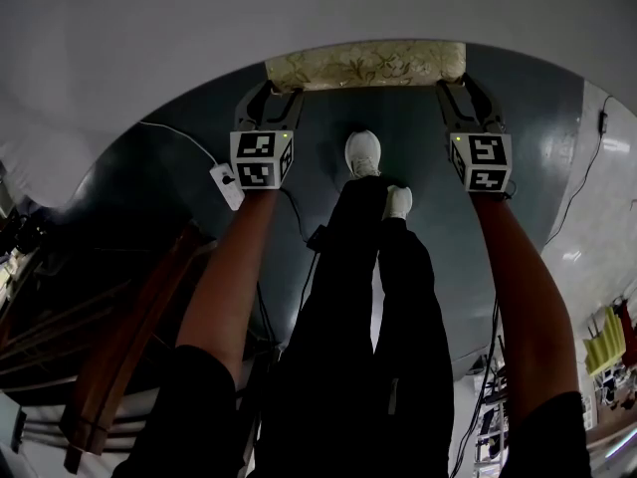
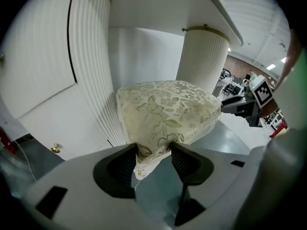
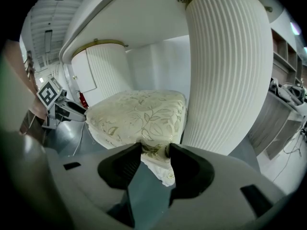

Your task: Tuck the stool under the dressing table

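- my left gripper (image 2: pixel 153 153) is clamped on the stool (image 2: pixel 168 111), at the near left corner of its cushion.
- my right gripper (image 3: pixel 154 152) pinches the near right corner.
- the stool sits mostly under the dressing table (image 1: pixel 299 8), between its fluted pedestals (image 3: pixel 225 75), with only its near edge showing.
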{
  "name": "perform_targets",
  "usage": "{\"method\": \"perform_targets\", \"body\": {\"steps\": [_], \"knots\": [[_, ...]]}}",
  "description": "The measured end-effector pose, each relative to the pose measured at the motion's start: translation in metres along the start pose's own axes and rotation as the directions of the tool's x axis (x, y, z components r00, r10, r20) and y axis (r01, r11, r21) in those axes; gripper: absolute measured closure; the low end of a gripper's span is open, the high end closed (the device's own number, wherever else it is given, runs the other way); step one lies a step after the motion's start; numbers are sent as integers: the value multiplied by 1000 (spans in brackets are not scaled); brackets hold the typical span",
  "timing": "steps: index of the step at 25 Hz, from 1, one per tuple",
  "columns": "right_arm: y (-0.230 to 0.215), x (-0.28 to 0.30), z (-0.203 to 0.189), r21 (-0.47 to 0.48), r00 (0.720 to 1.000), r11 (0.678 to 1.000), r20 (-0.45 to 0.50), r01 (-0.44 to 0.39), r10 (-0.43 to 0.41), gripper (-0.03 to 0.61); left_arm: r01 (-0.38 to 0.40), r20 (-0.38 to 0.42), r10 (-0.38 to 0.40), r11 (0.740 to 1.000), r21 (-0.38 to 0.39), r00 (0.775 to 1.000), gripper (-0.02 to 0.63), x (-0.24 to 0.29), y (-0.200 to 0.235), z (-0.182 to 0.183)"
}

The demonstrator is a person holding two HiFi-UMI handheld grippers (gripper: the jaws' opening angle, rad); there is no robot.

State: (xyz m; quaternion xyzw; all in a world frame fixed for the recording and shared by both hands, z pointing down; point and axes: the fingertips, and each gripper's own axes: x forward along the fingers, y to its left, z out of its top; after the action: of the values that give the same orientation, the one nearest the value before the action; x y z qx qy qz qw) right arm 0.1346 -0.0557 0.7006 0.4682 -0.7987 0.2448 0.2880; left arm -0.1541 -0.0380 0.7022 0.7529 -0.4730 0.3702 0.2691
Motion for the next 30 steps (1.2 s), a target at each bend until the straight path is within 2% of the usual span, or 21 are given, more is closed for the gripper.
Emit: {"method": "perform_targets", "body": {"steps": [2,5,8,11,15,18,21,24,26,30], "knots": [[-3,-4,-4,-24,1000,1000,-10,-7,7,378,-27,24,26,1000,12,999,379,-3,-4,-4],[-5,-13,-10,-10,1000,1000,-1,-1,1,379,-45,47,47,998,-36,998,381,-9,-16,-18],[7,-37,-8,26,999,999,27,-18,17,379,-30,117,39,997,-77,992,380,-38,-36,-11],[36,-81,4,43,997,998,55,-54,52,379,2,196,13,997,-75,981,380,-93,-67,15],[64,-136,33,64,991,994,111,-89,82,379,35,288,4,991,-132,958,380,-148,-110,50],[81,-190,61,94,983,991,163,-97,81,379,74,317,-27,988,-139,948,380,-195,-143,61],[101,-245,95,72,972,990,212,-120,102,379,89,337,-33,984,-152,941,380,-253,-164,67],[118,-300,135,29,944,986,295,-167,151,379,59,401,23,980,-189,916,380,-315,-176,88],[138,-344,142,60,926,978,338,-200,168,379,54,441,50,974,-220,896,385,-366,-184,100],[175,-417,152,111,917,970,366,-216,162,379,92,496,31,971,-221,868,387,-446,-202,118]]}}
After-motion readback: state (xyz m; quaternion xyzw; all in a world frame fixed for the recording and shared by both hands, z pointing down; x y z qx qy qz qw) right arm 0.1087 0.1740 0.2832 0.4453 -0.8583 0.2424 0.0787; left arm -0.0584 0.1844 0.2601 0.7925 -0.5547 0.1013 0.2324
